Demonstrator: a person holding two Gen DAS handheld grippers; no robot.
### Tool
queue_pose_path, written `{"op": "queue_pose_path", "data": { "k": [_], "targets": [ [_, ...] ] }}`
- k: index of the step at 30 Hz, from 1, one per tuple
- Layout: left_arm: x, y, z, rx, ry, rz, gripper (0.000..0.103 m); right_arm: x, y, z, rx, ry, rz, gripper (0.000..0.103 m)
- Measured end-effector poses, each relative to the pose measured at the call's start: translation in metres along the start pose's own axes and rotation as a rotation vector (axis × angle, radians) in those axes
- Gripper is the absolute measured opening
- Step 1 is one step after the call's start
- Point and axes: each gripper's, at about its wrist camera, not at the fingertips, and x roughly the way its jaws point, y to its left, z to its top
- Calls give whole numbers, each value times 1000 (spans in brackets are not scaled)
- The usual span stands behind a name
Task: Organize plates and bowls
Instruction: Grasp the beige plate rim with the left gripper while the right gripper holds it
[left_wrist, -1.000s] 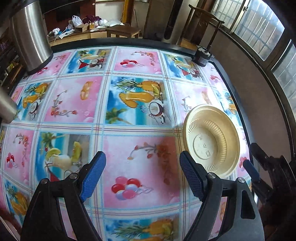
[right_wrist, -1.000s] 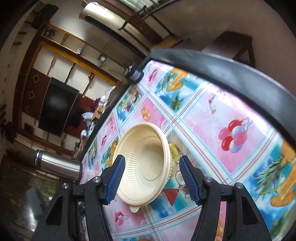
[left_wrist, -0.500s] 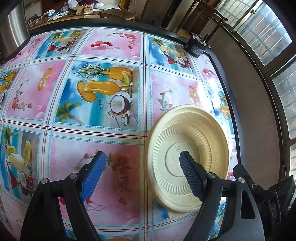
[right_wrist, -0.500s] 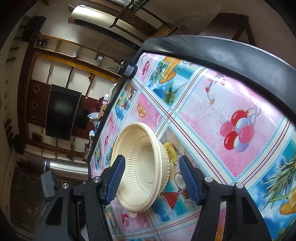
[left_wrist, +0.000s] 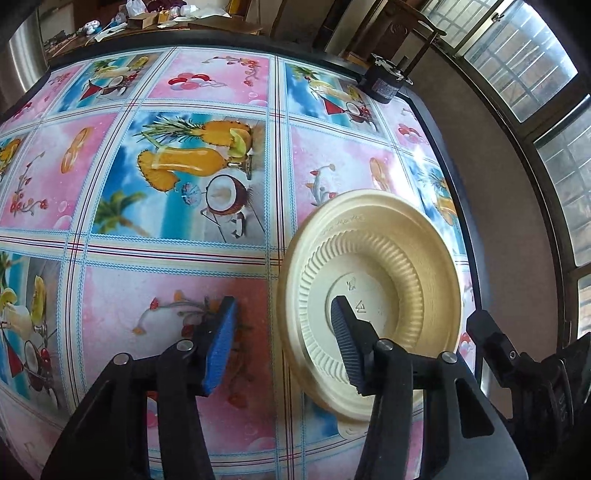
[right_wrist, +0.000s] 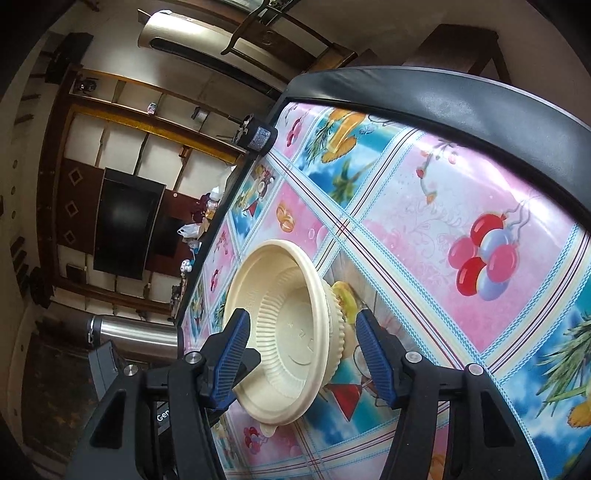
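While both grippers, left (left_wrist: 282, 347) and right (right_wrist: 303, 356), stand spread, one cream bowl (left_wrist: 373, 295) (perhaps two nested) straddles their fingers

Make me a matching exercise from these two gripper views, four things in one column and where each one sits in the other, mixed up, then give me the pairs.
Things
1. Cream ribbed disposable bowl
2. Small black cylindrical device with a label
3. Shiny stainless steel flask
4. Black flat screen

Places
A. On the wooden wall unit, off the table
B. On the tablecloth, between the right gripper's open fingers
C. Beyond the table's edge, behind the bowl in the right wrist view
D. At the table's far corner, by the dark rim

Pairs: 1-B, 2-D, 3-C, 4-A
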Motion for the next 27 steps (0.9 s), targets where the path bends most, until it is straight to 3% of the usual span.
{"op": "queue_pose_path", "data": {
  "k": [2,5,7,10,11,15,27],
  "targets": [
    [0,0,0,-2,1,-7,39,2,0,0,-2,8,-4,53],
    [2,2,0,-9,5,-11,35,5,0,-1,-9,21,-6,44],
    [4,3,-1,-12,11,-9,26,7,0,-2,-12,27,-11,39],
    [6,6,-2,-27,17,-21,21,9,-2,-2,-8,28,-27,23],
    [5,6,-2,-27,11,-20,13,10,-3,-2,-7,29,-32,17],
    [3,8,-2,-33,7,-27,11,11,-7,-3,6,35,-27,11],
    [-17,38,-20,-59,4,-4,10,20,13,-30,-62,93,-42,9]
  ]
}}
